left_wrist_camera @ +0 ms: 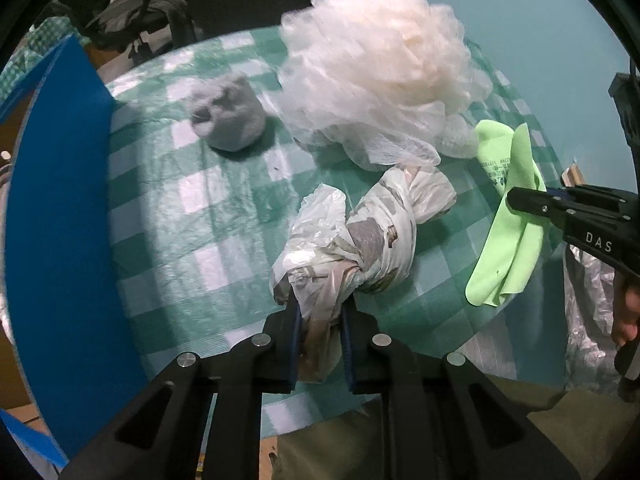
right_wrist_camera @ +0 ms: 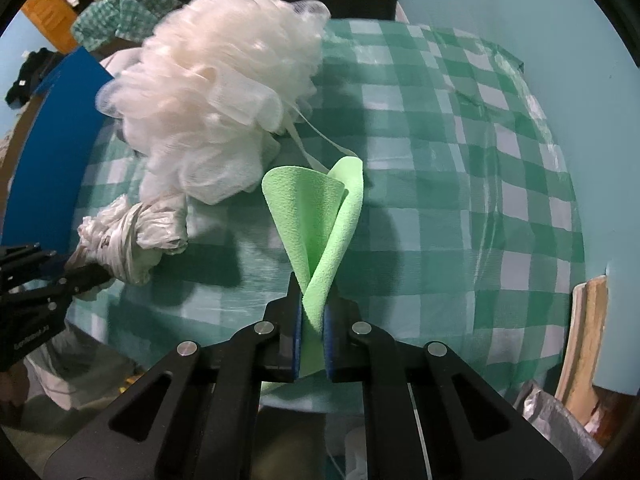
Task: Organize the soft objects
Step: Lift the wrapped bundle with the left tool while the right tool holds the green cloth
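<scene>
Over the checked table (left_wrist_camera: 168, 208): my left gripper (left_wrist_camera: 320, 312) jaws clamped on the knotted plastic bag (left_wrist_camera: 360, 240), right gripper (right_wrist_camera: 312, 312) jaws pinching the green cloth (right_wrist_camera: 320, 220).

Dim, cool indoor light; strong fisheye curvature.
You see soft shadows on the checked tablecloth (right_wrist_camera: 460, 168), a motion-blurred mesh sponge (left_wrist_camera: 380, 64), and dark vignetted corners.

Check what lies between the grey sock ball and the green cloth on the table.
The white mesh pouf and the knotted plastic bag lie between the grey sock ball and green cloth, in the left wrist view.
</scene>
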